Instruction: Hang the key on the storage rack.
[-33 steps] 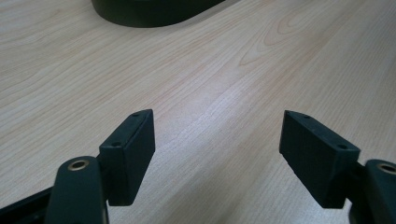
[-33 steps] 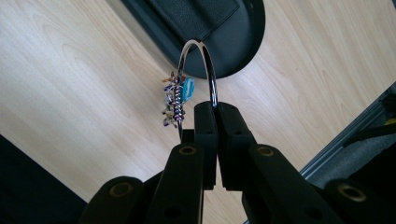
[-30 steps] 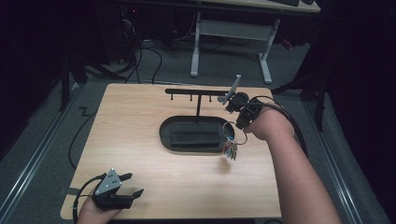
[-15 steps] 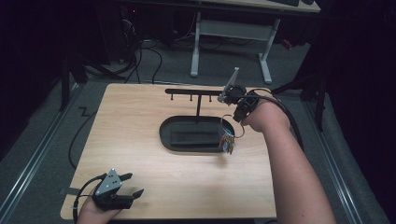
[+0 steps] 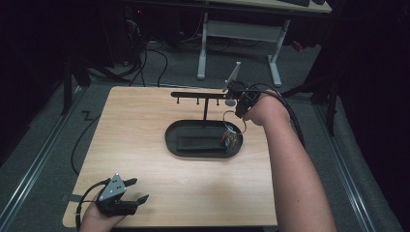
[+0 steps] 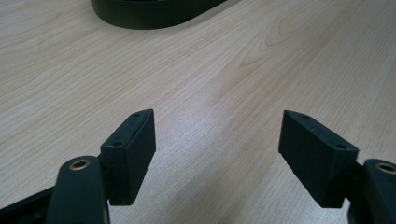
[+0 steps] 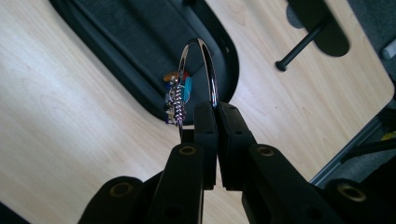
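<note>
Over wooden table (image 5: 145, 145), key ring (image 7: 205, 60) pinched between right gripper (image 7: 217, 109) jaws; left gripper (image 6: 217, 140) jaws spread.

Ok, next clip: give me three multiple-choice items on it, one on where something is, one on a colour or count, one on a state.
1. Where is the left gripper?
A. at the table's near left corner
B. over the tray
C. at the rack

2. What colour is the tray?
A. white
B. black
C. red

3. How is the right gripper?
A. wide open
B. shut on the ring
C. shut on nothing

Answers:
1. A: the high view shows it low over the table at the near left corner, far from the tray and the rack.
2. B: the oval tray is black against the pale wood.
3. B: the right gripper view shows the jaws pressed together on the metal ring, with coloured charms hanging from it.
</note>
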Motion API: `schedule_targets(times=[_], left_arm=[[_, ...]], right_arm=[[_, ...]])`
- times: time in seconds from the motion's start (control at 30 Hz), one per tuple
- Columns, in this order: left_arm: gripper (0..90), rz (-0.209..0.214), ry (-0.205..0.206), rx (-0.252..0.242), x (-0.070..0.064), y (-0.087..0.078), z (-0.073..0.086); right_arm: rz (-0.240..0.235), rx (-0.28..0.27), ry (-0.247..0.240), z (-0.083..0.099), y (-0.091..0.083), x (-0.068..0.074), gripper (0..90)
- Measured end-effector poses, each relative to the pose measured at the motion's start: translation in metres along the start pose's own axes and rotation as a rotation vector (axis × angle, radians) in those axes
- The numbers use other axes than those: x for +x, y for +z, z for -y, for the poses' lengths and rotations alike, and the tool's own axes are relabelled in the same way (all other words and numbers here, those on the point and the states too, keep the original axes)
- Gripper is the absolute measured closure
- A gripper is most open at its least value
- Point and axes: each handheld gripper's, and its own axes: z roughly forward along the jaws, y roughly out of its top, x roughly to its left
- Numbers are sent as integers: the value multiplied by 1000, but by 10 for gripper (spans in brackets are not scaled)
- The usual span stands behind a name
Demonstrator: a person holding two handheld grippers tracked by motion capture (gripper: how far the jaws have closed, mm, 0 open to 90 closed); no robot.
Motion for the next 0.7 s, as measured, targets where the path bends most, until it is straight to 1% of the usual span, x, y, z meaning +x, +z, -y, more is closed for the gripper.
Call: schedule_targets(times=[0.07, 0.1, 0.13, 0.2, 0.23, 0.3, 0.37, 0.4, 0.43, 0.47, 0.5, 0.53, 0.57, 0.63, 0.7], left_arm=[[279, 1, 3, 10, -1, 0, 0], [279, -3, 6, 6, -1, 0, 0], [279, -3, 10, 13, -2, -1, 0], [283, -13, 12, 2, -2, -2, 1], [284, -14, 10, 0, -1, -2, 1], [284, -15, 3, 0, -1, -2, 1], [284, -13, 5, 5, -1, -2, 2], [284, -13, 6, 7, -1, -1, 2], [284, -12, 5, 12, -1, -1, 3], [284, -13, 3, 10, 0, 0, 3], [283, -13, 1, 12, 0, 0, 3], [283, -16, -1, 13, 1, 1, 4], [283, -13, -4, 16, 1, 1, 4], [283, -15, 0, 19, 1, 1, 3], [283, -20, 4, 16, 1, 1, 3]], right_arm=[[7, -7, 10, -2, 0, -5, 879], [6, -12, 19, -2, 0, -8, 879], [0, -16, 30, -2, 1, -12, 879], [14, -11, 49, -2, 5, -16, 879], [13, -10, 41, -2, 7, -19, 879], [17, -6, 60, -2, 10, -24, 879], [22, -18, 61, -3, 11, -29, 879], [18, -24, 84, -3, 11, -31, 879], [22, -31, 79, -3, 11, -33, 879], [23, -34, 86, -4, 13, -36, 878], [21, -33, 94, -4, 14, -37, 879], [25, -32, 85, -4, 16, -40, 879], [18, -24, 97, -4, 18, -41, 878], [18, -14, 85, -4, 23, -45, 878], [20, -15, 96, -4, 26, -48, 878]])
